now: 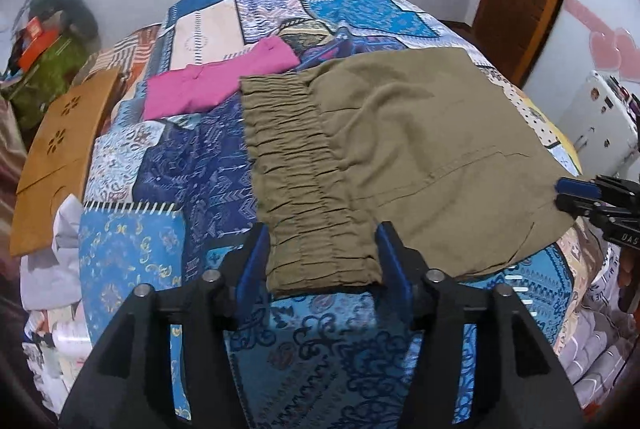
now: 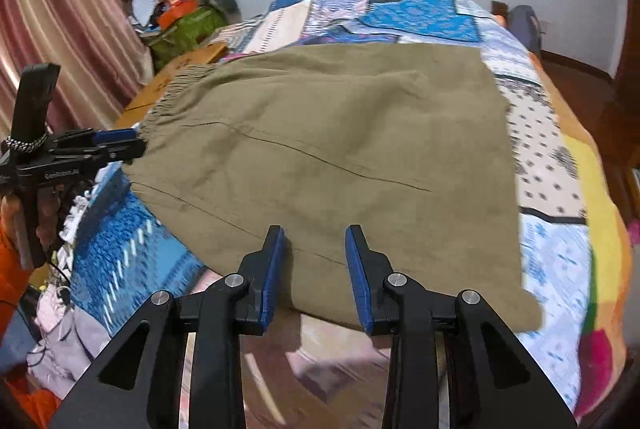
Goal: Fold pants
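The olive pants (image 1: pixel 404 149) lie folded flat on a bed covered by a blue patchwork quilt (image 1: pixel 168 165), the gathered elastic waistband (image 1: pixel 304 189) running along their left edge in the left wrist view. The left claw (image 1: pixel 322 261) stands wide, its blue pads either side of the near end of the waistband with a gap on both sides, so nothing is clamped. The right claw (image 2: pixel 316 269) is parted more narrowly over the near edge of the pants (image 2: pixel 320 157); the cloth lies under its pads and is not pinched between them. Each claw shows at the edge of the other's view, at opposite near corners of the pants. A folded pink garment (image 1: pixel 216 81) lies on the quilt just beyond the waistband, touching its far corner.
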`<state>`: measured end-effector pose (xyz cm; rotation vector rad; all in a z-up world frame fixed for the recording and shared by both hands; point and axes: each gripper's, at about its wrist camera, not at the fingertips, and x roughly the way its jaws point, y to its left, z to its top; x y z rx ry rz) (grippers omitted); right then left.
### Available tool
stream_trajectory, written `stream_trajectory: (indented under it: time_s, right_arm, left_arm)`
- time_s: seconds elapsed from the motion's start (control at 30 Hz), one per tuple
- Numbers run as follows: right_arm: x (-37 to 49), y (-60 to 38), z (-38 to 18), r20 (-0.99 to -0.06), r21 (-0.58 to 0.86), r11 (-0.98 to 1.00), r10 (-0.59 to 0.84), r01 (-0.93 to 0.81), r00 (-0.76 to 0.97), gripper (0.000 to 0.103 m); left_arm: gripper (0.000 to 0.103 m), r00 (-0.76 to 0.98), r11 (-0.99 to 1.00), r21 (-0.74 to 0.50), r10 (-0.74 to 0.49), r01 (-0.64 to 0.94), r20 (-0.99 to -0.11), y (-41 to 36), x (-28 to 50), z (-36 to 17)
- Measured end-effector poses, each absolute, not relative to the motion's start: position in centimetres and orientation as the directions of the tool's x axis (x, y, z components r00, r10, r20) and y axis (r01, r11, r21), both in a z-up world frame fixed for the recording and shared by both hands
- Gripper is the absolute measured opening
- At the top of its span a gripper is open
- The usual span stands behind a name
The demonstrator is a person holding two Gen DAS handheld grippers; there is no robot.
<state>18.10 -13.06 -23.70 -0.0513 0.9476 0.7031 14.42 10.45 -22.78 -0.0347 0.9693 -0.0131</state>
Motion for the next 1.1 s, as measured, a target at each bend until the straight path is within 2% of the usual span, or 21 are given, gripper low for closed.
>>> stream_trajectory:
  time_s: [0.2,0.27,0.33,0.43,0.6,0.77,0.9,1.0,1.1]
  right_arm:
    - [17.6,-16.1,-24.0,-0.774,0.247,0.808,0.497,-0.535,0.393,0.017]
    - [17.3,-15.9,-24.2,-0.796,0.121,0.845,0.396,-0.521,0.458,0.026]
    - [17.8,-16.9,-24.7,-0.790,0.160,0.849,0.416,-0.504,0.450,0.031]
    - [18.7,-18.2,-24.8,-0.792,0.246,0.846,0.456,-0.472,0.405,0.032]
    - [18.7,-18.0,-23.5,-0.800,0.218,0.839,0.446,-0.499,0.401,0.035]
    - [20.9,-18.4,-21.3,-0.762,0.213,0.843,0.459,-0.493,0.456,0.038]
    - [23.4,-18.4,-20.0,-0.739,0.205,0.847,0.463,-0.491,0.490,0.040]
    - [25.8,-18.2,-19.7,-0.734,0.189,0.856,0.449,-0.482,0.510,0.049]
    - [28.4,-17.8,-19.8,-0.724,0.175,0.856,0.447,-0.486,0.525,0.050]
  left_arm:
    - [0.063,0.571,0.999,-0.026,-0.012,-0.018,-0.821,10.3,14.2,-23.6]
    - [0.064,0.568,0.998,-0.054,-0.030,-0.025,-0.822,10.7,14.3,-23.9]
    - [0.063,0.562,0.995,-0.096,-0.060,-0.034,-0.825,11.3,14.4,-23.8]
    - [0.063,0.559,0.992,-0.121,-0.086,-0.027,-0.825,11.6,14.5,-23.0]
    - [0.063,0.597,0.996,-0.083,-0.055,-0.020,-0.800,11.8,15.3,-20.0]
    - [0.063,0.615,0.997,-0.060,-0.012,-0.058,-0.789,13.3,18.3,-18.2]
    - [0.063,0.602,0.992,-0.089,-0.015,-0.094,-0.799,14.7,21.3,-18.2]
    - [0.063,0.580,0.989,-0.109,-0.028,-0.105,-0.814,15.3,23.5,-19.0]
    - [0.063,0.550,0.987,-0.120,-0.041,-0.108,-0.834,15.7,25.6,-20.3]
